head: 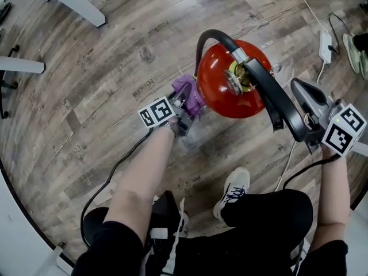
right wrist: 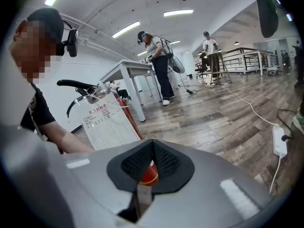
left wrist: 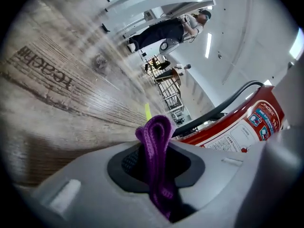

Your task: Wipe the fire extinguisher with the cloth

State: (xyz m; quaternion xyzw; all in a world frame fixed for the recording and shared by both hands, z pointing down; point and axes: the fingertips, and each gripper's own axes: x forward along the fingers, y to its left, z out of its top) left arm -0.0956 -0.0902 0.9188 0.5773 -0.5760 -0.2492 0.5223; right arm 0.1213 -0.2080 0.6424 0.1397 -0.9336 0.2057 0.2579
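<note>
The red fire extinguisher (head: 230,91) stands on the wood floor, seen from above, with a black hose (head: 215,36) and a black handle (head: 276,96). My left gripper (head: 188,105) is shut on a folded purple cloth (head: 187,91), which lies against the cylinder's left side. In the left gripper view the cloth (left wrist: 154,141) sticks up between the pads, and the labelled red body (left wrist: 237,127) is close on the right. My right gripper (head: 300,94) is beside the handle's right end. Its pads (right wrist: 152,160) meet with nothing seen between them. A paper tag (right wrist: 107,125) hangs on the extinguisher.
A white power strip (head: 325,43) and cables lie on the floor at the far right. White table legs (head: 69,2) stand at the upper left. My white shoe (head: 234,191) is just below the extinguisher. Other people and a table (right wrist: 128,70) stand farther off.
</note>
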